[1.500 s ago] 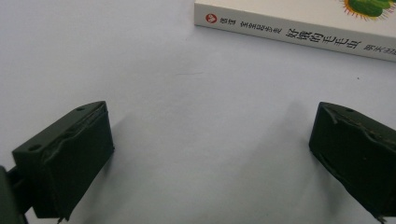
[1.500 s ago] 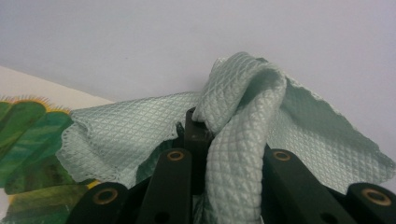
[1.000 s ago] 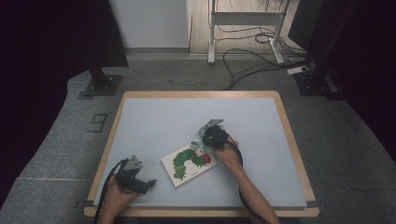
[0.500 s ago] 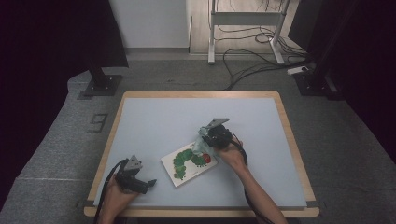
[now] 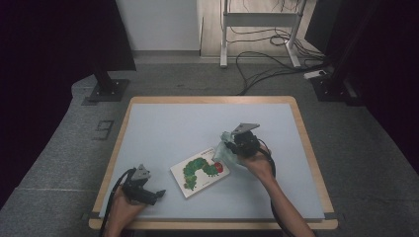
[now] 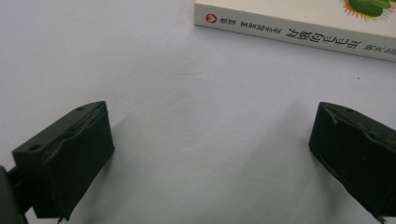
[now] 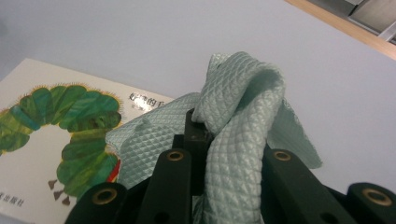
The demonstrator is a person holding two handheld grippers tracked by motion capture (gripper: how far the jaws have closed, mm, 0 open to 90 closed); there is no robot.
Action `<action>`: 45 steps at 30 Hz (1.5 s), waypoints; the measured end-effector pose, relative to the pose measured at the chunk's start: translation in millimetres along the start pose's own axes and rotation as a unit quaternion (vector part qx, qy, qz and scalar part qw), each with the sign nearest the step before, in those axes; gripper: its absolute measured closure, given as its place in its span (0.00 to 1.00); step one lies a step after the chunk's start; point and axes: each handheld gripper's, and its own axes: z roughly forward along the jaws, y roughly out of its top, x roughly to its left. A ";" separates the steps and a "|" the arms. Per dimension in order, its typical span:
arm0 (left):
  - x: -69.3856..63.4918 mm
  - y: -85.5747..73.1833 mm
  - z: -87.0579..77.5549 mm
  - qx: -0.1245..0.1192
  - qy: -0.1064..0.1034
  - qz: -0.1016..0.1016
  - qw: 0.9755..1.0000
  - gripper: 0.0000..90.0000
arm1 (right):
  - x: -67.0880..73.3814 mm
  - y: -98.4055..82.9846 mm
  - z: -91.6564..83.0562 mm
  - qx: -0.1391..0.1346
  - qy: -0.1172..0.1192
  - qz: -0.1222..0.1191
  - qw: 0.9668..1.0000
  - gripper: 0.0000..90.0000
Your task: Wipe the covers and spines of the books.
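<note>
A picture book [image 5: 201, 173] with a green caterpillar on its white cover lies flat near the table's front middle; its spine [image 6: 299, 31] runs along the top of the left gripper view. My right gripper [image 5: 228, 147] hovers over the book's far right corner, shut on a pale green quilted cloth [image 5: 223, 152] [image 7: 243, 121] that bunches up between its jaws and hangs down onto the cover [image 7: 56, 135]. My left gripper [image 5: 154, 194] rests low at the front left, a little short of the book, with its jaws wide open [image 6: 210, 154] and nothing between them.
The light blue table top [image 5: 188, 123] has a wooden rim [image 5: 212, 99]. Beyond it on the grey floor stand a dark stand base [image 5: 106, 90], a metal frame [image 5: 259, 19] and loose cables [image 5: 276, 64].
My right gripper has lifted and shifted right and away with the cloth in it, off the book's middle toward its far right corner. The left gripper has stayed put.
</note>
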 end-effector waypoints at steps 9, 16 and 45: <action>0.1 0.0 0.0 0.000 0.000 0.000 1.000 0.00 | -12.4 -7.1 -23.8 -0.002 -0.015 0.006 1.000 0.86; 0.0 0.1 0.1 0.000 0.000 0.000 1.000 0.00 | -24.6 -15.0 -43.4 -0.004 -0.027 0.014 1.000 0.86; 0.0 0.1 0.1 0.000 0.000 0.000 1.000 0.00 | -68.4 -95.6 -95.3 0.020 -0.092 0.084 0.992 0.85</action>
